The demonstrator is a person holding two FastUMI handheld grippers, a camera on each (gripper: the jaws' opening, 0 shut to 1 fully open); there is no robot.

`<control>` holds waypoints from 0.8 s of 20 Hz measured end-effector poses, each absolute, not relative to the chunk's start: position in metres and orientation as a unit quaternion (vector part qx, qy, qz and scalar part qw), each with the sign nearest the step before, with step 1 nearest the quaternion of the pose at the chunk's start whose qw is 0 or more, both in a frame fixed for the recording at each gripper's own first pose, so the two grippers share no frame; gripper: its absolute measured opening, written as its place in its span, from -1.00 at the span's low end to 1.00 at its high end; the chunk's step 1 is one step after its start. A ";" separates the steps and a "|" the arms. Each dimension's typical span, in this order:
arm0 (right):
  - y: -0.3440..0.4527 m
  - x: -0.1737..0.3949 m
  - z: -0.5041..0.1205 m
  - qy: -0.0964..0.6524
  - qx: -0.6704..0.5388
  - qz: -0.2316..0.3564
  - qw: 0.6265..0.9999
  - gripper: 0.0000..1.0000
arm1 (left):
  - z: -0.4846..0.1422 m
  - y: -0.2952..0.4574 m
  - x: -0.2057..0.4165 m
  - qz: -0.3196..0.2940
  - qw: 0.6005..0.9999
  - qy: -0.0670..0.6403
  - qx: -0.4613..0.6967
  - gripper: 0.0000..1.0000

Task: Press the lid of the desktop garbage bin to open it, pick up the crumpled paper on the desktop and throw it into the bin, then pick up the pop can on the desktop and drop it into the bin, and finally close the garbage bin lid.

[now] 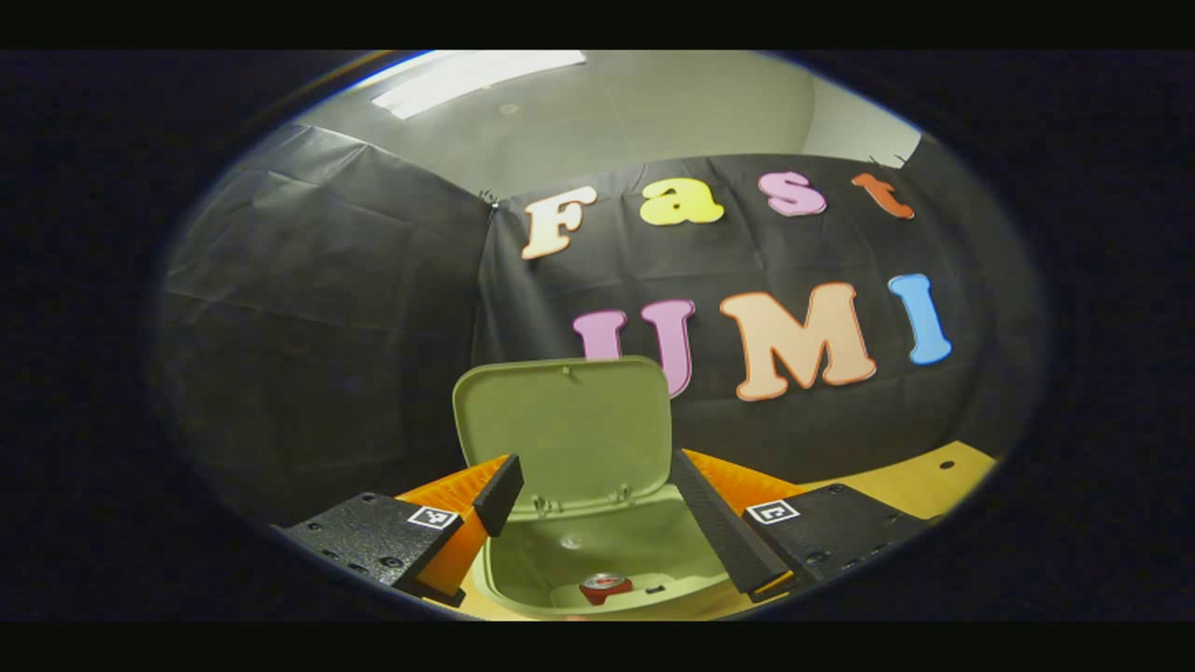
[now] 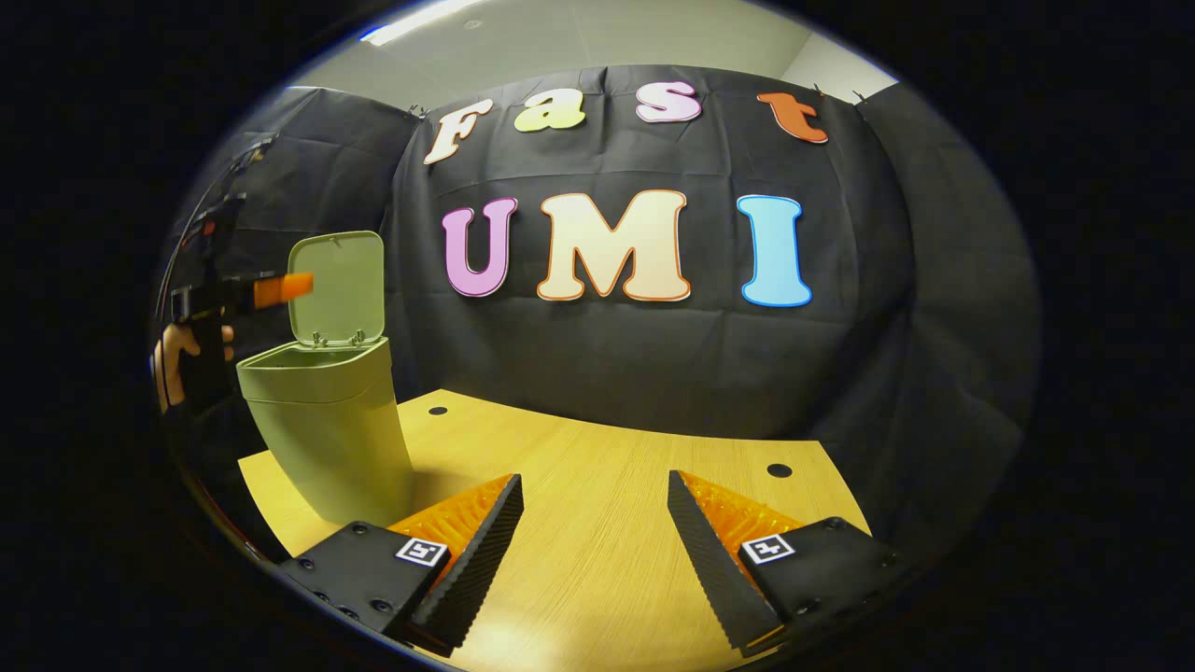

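Hovered above open garbage bin (image 1: 597, 560), lid (image 1: 565, 434) upright, pop can (image 1: 605, 587) inside; left gripper (image 1: 597, 523) fingers released. Right gripper (image 2: 593, 551) fingers released over counter (image 2: 597, 467).

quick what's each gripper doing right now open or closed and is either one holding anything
Left gripper: open, holding nothing, poised above the open pale green plastic bin.
Right gripper: open, holding nothing, over the light wooden tabletop.

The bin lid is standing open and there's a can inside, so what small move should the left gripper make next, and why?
Probably nudge the upright lid forward and down to shut the bin. The can already lies inside, and the left gripper hangs open above the opening.
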State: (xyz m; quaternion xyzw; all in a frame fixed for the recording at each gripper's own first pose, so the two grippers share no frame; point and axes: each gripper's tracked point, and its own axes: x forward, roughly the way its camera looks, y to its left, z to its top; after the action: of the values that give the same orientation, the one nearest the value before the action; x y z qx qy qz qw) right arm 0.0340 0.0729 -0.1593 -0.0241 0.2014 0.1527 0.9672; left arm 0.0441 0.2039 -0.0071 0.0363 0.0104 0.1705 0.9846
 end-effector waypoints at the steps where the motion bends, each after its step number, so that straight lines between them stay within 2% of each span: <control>1: 0.073 0.034 -0.160 0.201 -0.021 0.150 0.968 0.96 | 0.009 0.210 0.052 0.173 0.984 0.000 0.034 0.99; 2: 0.072 0.034 -0.159 0.200 -0.019 0.145 0.969 0.96 | 0.022 0.215 0.062 0.173 0.984 -0.006 0.032 0.82; 6: 0.066 0.032 -0.164 0.204 -0.008 0.121 0.971 0.96 | 0.060 0.248 0.103 0.187 0.982 -0.020 0.030 0.97; 7: 0.064 0.030 -0.167 0.206 -0.006 0.115 0.972 0.96 | 0.062 0.258 0.113 0.194 0.980 -0.017 0.031 0.89; 8: 0.062 0.028 -0.168 0.208 -0.005 0.109 0.972 0.96 | 0.062 0.267 0.121 0.198 0.980 -0.011 0.032 0.97; 11: 0.057 0.024 -0.172 0.213 -0.003 0.094 0.973 0.96 | 0.045 0.287 0.143 0.201 0.979 0.031 0.027 0.97; 12: 0.055 0.023 -0.172 0.214 -0.004 0.090 0.973 0.96 | 0.037 0.291 0.149 0.200 0.978 0.047 0.024 0.89; 15: 0.050 0.021 -0.174 0.217 -0.007 0.085 0.972 0.96 | 0.019 0.291 0.153 0.192 0.978 0.080 0.017 0.90; 16: 0.049 0.021 -0.174 0.217 -0.008 0.085 0.972 0.96 | 0.026 0.290 0.149 0.192 0.979 0.068 0.012 1.00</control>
State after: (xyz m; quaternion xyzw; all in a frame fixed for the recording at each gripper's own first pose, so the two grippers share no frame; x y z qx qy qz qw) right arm 0.0212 0.0490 -0.1738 -0.0077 0.2175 0.0849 0.9723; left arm 0.1490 0.2901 0.0262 0.0122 0.0677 0.1917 0.9790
